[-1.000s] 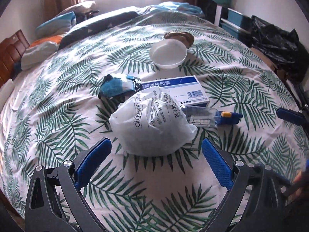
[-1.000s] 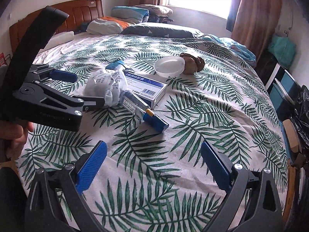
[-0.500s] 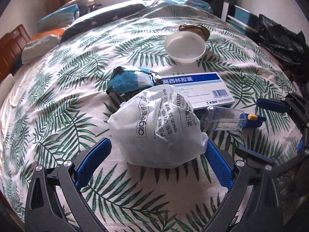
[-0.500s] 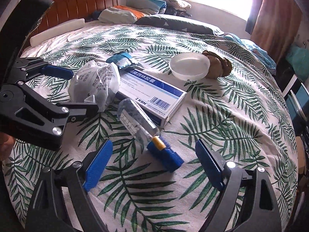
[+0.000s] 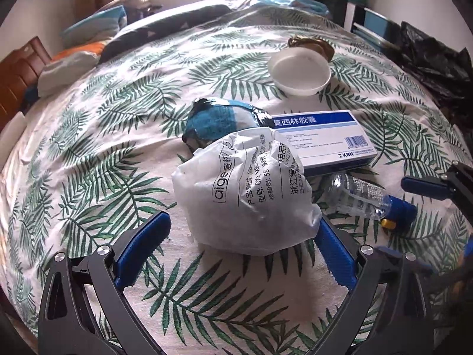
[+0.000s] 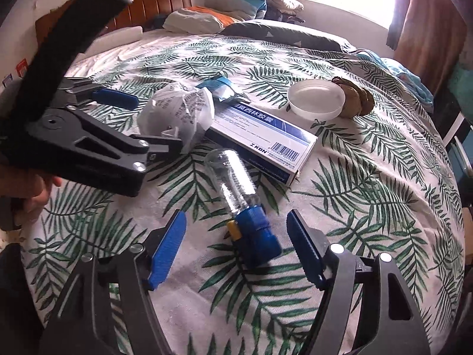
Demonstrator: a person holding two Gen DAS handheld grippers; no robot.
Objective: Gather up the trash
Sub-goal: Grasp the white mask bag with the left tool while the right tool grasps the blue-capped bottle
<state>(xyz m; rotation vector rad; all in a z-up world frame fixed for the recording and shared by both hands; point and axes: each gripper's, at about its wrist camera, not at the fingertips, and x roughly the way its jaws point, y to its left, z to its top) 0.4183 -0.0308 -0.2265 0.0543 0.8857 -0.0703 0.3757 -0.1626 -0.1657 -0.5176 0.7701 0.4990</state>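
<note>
Right wrist view: the right gripper (image 6: 236,236) has just been closing its blue-padded jaws around the blue cap of a clear plastic bottle (image 6: 233,177) lying on the leaf-print bedspread (image 6: 369,192) — the pads stand apart from the cap, not yet pressing. The left gripper (image 5: 242,245) is spread wide around a crumpled white printed plastic bag (image 5: 245,189), its right pad at the bag's edge — nothing clamped.
</note>
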